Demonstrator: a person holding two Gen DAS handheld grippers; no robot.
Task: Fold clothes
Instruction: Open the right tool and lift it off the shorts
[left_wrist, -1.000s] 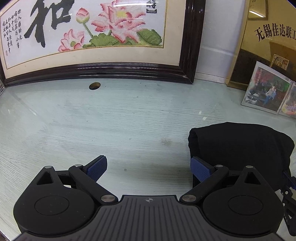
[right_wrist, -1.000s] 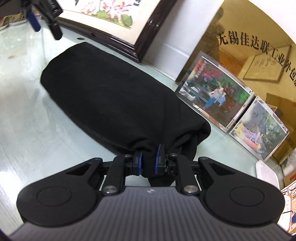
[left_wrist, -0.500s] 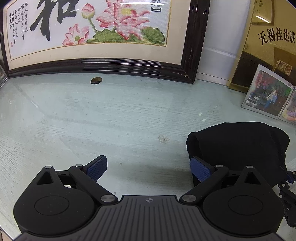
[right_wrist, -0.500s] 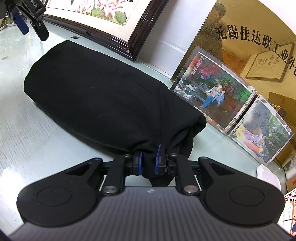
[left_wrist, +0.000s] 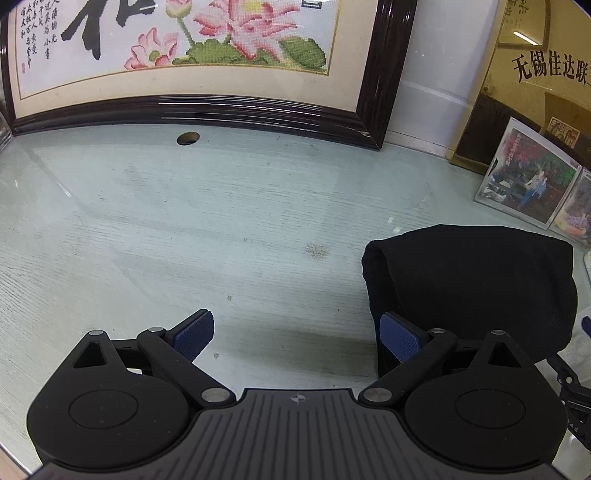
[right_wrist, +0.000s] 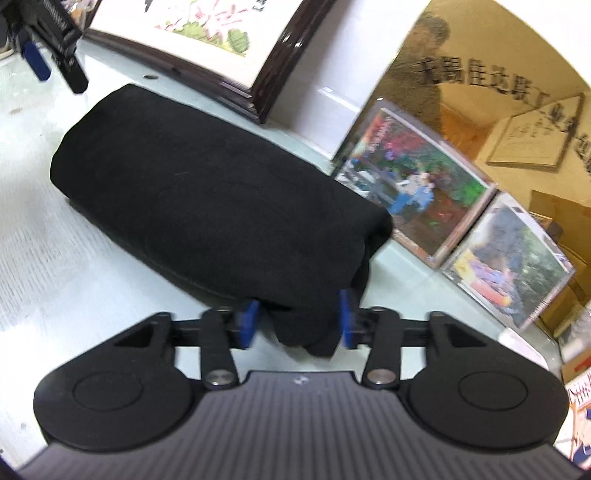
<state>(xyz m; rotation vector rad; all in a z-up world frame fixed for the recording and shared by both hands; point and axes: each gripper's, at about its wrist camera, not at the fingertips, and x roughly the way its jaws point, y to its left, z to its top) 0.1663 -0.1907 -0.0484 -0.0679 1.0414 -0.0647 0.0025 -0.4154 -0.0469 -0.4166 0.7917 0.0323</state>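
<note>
Right hand-held gripper (right_wrist: 297, 321) opening around black cloth bundle (right_wrist: 214, 195); left hand-held gripper (left_wrist: 297, 334) spread, empty. Could've snagged, undone fold.

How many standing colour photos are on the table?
2: the larger photo stands beside the folded black garment; the smaller photo is just right of it. Others may be hidden.

Pale glass-topped table (left_wrist: 155, 229): folded black garment (right_wrist: 207, 192), framed embroidery (left_wrist: 192, 66), photo frames (right_wrist: 417, 188)
</note>
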